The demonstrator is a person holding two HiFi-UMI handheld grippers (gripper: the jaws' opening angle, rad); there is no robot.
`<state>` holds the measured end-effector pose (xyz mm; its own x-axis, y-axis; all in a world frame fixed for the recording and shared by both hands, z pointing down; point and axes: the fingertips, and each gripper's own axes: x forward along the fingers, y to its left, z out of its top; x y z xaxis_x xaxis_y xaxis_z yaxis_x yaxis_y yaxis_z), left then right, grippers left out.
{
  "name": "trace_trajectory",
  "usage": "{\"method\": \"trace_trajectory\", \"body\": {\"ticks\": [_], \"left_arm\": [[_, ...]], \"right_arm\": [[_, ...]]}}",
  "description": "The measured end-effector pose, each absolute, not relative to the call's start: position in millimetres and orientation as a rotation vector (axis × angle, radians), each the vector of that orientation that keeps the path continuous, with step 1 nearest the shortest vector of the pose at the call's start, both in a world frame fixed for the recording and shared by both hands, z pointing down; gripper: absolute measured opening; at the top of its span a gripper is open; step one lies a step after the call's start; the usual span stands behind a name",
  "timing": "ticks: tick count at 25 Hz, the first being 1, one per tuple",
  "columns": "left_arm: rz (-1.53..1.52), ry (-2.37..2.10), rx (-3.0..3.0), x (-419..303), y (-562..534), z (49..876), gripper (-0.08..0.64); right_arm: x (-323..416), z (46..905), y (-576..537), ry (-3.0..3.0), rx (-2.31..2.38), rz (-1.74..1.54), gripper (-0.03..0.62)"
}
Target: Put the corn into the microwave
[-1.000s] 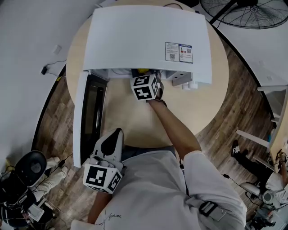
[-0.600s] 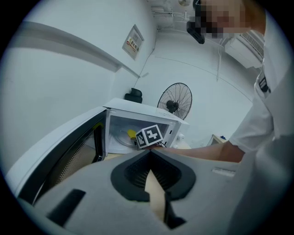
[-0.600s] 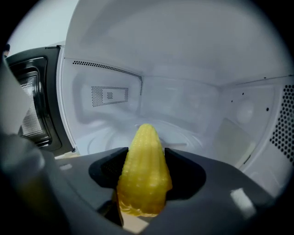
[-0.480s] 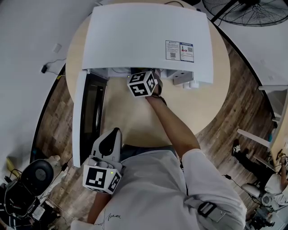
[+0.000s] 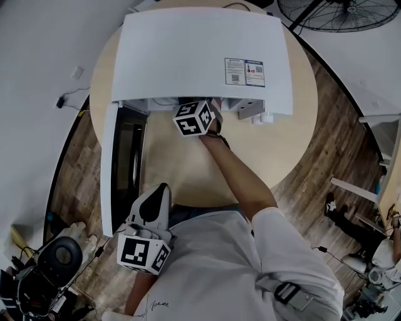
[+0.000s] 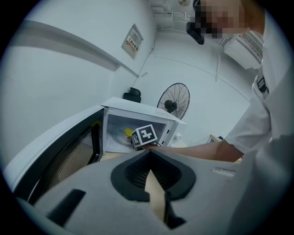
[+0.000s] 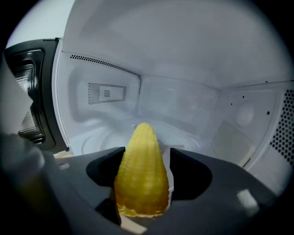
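Note:
The yellow corn (image 7: 141,179) stands tip-forward between the jaws of my right gripper (image 7: 146,156), inside the white microwave (image 5: 200,56) over its turntable. These jaws are opening: the left pad is at the cob and a thin gap shows on the right. In the head view only the right gripper's marker cube (image 5: 193,118) shows at the oven mouth; the jaws are under the oven's top. The left gripper view shows the corn (image 6: 127,133) as a yellow spot inside the cavity. My left gripper (image 5: 160,189) hangs shut and empty near the table's front edge, pointing at the oven.
The microwave door (image 5: 119,169) stands swung open to the left of the round wooden table (image 5: 188,169). A floor fan (image 5: 338,12) stands behind the table at the right. Equipment and cables lie on the floor at lower left.
The right gripper's cube has moved a little up and left, deeper into the oven mouth. The yellow of the corn no longer shows in the head view. The left gripper has stayed put.

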<state>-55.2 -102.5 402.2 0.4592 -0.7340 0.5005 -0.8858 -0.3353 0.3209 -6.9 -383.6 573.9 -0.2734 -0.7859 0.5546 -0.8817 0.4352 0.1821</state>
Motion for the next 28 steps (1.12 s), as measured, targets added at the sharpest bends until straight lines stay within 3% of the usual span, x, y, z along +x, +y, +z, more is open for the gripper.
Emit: {"method": "trace_trajectory", "body": {"ticks": [6,28], "left_arm": [[0.329,-1.337,2.16,-54,-101,400,-0.008],[0.356,-1.377,2.266,-54,-82,385,-0.008]], "right_arm": [[-3,569,-381,-2.122,1.383,0.246,0.358],[3,538,-345,-2.163,1.418,0.3,0.352]]}}
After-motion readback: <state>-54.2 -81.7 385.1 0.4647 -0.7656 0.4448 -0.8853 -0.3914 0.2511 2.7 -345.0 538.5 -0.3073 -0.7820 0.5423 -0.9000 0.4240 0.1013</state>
